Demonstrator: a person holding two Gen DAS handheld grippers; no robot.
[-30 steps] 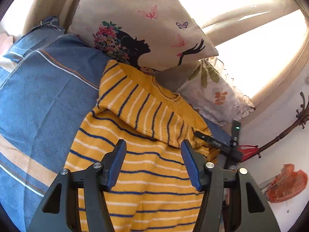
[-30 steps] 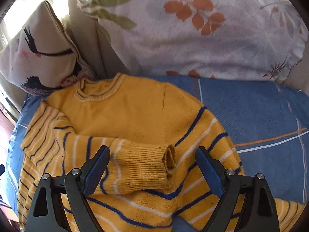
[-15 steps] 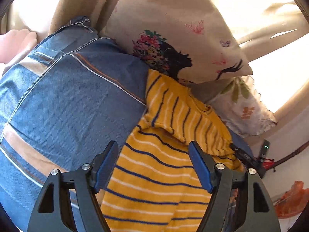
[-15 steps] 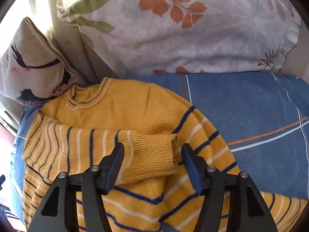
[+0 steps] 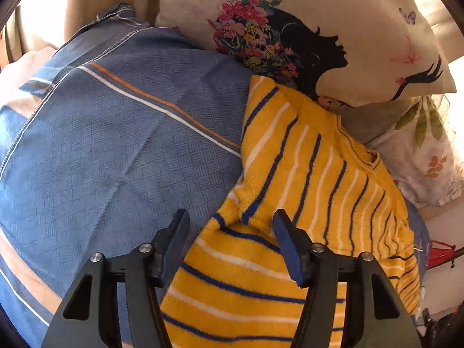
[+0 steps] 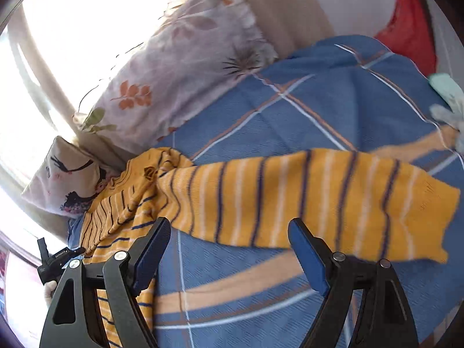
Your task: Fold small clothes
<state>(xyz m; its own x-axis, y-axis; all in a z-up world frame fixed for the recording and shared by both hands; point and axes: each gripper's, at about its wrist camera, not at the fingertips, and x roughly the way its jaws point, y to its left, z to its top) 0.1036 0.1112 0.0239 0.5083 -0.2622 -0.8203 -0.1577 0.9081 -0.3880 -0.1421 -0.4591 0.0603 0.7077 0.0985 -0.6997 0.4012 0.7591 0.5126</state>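
A yellow sweater with blue and white stripes lies on a blue bedsheet. In the left wrist view my left gripper is open, its jaws astride the sweater's left edge where a folded sleeve meets the body. In the right wrist view the sweater lies bunched at the left, and one striped sleeve stretches out flat to the right across the sheet. My right gripper is open and empty, just in front of that sleeve's near edge.
A cream pillow with a woman's silhouette and a floral pillow stand behind the sweater; the floral pillow also shows in the right wrist view. A red object and a pale cloth sit at the far right. The other gripper shows low left.
The sleeve that lay folded across the sweater's chest now lies stretched out to the right on the sheet. The right gripper has opened wider and swung right. The left gripper has shifted to the sweater's left edge.
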